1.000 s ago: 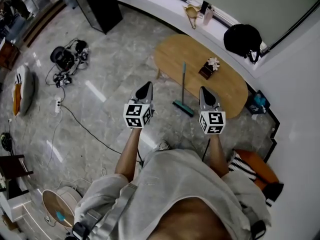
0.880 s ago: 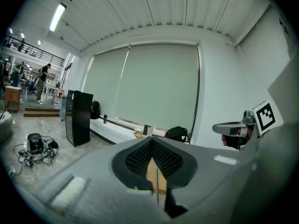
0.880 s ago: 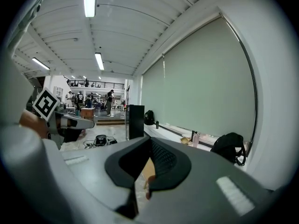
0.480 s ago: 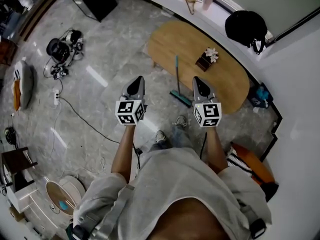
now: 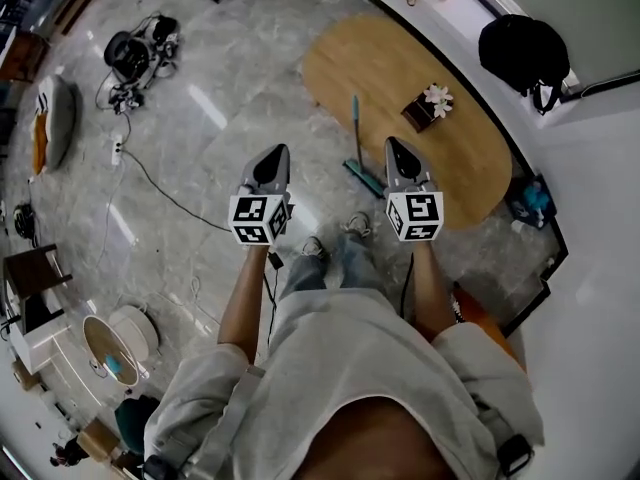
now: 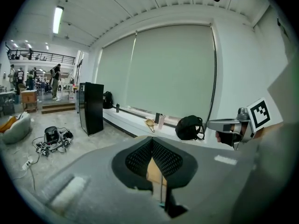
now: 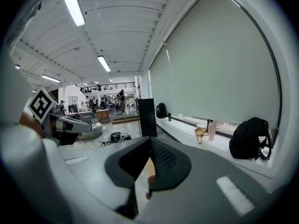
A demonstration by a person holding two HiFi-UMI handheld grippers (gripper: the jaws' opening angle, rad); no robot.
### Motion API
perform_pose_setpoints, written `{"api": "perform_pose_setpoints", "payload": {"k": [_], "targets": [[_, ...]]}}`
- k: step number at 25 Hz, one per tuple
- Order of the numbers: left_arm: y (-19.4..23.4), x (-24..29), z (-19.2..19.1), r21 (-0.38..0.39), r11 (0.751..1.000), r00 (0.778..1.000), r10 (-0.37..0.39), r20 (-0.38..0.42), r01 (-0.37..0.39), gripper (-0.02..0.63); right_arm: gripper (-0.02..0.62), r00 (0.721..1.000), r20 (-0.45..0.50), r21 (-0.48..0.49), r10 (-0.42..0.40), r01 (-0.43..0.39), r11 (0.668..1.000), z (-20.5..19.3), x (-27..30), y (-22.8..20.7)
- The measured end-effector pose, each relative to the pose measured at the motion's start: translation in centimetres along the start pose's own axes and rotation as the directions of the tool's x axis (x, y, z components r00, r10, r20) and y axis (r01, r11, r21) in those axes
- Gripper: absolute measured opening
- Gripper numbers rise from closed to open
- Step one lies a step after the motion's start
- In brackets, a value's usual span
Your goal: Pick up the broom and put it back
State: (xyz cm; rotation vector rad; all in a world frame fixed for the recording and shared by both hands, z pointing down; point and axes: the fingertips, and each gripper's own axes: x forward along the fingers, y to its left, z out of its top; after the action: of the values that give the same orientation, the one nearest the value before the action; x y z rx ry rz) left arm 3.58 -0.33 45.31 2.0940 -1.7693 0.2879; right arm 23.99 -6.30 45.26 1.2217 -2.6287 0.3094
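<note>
The broom (image 5: 356,138) has a teal handle and a dark teal head (image 5: 366,181); it leans on the near edge of the oval wooden table (image 5: 470,168), head on the floor. Both grippers are held out in front of me, above the floor, with the broom between them. My left gripper (image 5: 272,155) is to the broom's left, jaws shut and empty. My right gripper (image 5: 393,148) is just right of the handle, also shut and empty. In the left gripper view the broom handle (image 6: 161,189) shows as a thin line behind the closed left gripper (image 6: 152,141).
A small dark box with a white flower (image 5: 425,110) stands on the table. A black backpack (image 5: 523,53) rests on the white ledge behind. Cables and gear (image 5: 135,53) and a cushion (image 5: 52,123) lie on the floor far left. My feet (image 5: 335,240) are near the broom head.
I have stepped closer to the table. Both grippers have come forward and down toward the broom, which now lies between them. Their jaws have stayed shut.
</note>
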Motion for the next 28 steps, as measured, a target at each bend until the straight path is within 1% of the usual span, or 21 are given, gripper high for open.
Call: {"api": "perform_pose_setpoints", "payload": {"k": [3,6,9,12,18,22,28], "targets": [[0.3,0.1,-0.8,-0.01,1.0,1.0,0.023,-0.013,-0.023,0.002,0.002,1.0,-0.007,0.001,0.019,-0.019,1.0,-0.4,0.7,-0.1],[0.7,0.8,-1.5,-0.019,0.999,0.999,0.028,-0.019,-0.029,0.002,0.002,0.999,-0.021,-0.002,0.028,-0.028,1.0,-1.2,1.6,-0.2],[1.0,1.6,-2.3,-0.033,0.999,1.0,0.02,-0.023,-0.021,0.002,0.002,0.999,-0.039,-0.001,0.026,-0.026,1.0,-2.4,2.3,-0.2],[1.2,2.7,-3.5,-0.036,0.999,1.0,-0.006,-0.03,0.005,0.002,0.002,0.998,-0.059,-0.007,0.021,-0.022,1.0,-3.7,3.2,0.2],[2.8,5.0,-5.9,-0.052,0.996,0.996,-0.079,-0.046,0.077,0.002,0.002,0.996,-0.08,-0.001,-0.048,0.048,0.999,-6.4,5.4,0.8],[4.9,6.2,-8.4,-0.064,0.994,0.993,-0.095,-0.075,0.09,0.002,0.002,0.991,-0.105,0.007,-0.087,0.088,0.996,-8.8,6.6,1.1],[7.6,7.6,-12.2,-0.062,0.993,0.989,-0.103,-0.109,0.097,0.002,0.002,0.98,-0.153,0.014,-0.126,0.13,0.991,-13.4,7.1,1.1]]}}
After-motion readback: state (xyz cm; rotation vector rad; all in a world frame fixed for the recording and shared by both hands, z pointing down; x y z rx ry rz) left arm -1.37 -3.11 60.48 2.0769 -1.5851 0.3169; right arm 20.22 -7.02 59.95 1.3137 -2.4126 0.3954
